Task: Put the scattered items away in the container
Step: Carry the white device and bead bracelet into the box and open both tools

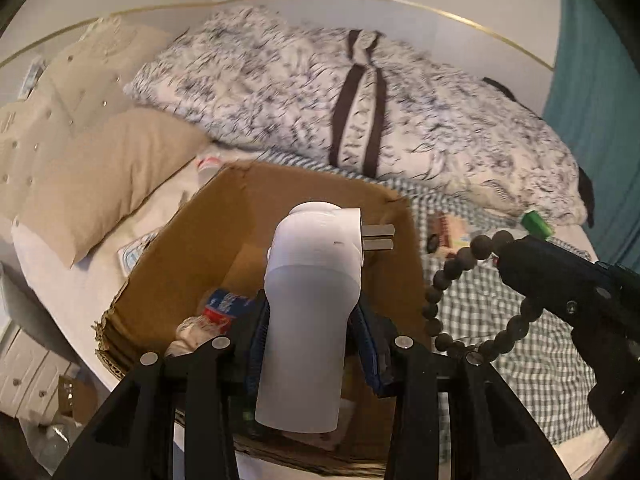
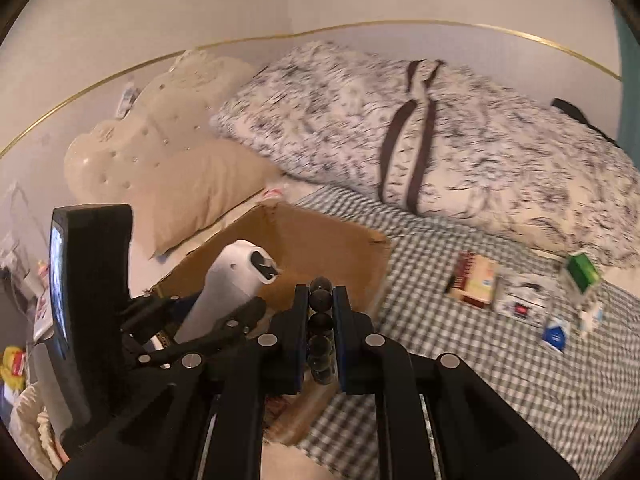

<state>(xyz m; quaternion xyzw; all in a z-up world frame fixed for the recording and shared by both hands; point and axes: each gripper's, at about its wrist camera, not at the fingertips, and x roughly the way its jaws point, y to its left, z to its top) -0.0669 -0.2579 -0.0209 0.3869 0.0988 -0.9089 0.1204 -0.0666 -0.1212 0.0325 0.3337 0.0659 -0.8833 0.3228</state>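
Gingham-sheeted bed [image 2: 460, 344], floral duvet [image 2: 460, 152] beyond. Left gripper [image 1: 310, 320] pinches white plug-in device [image 1: 308, 300] above cardboard box [image 1: 240, 216]. Right gripper [image 2: 321, 312] clamps black bead string [image 2: 321, 300] beside box.

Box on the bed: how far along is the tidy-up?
Partly done. The box already holds a blue-and-red packet and some white wrapping. In hand: the left gripper grips a white plug-in device above the box; the right gripper is shut on a black bead string. Left on the checked blanket: a notebook, a green box, small packets.
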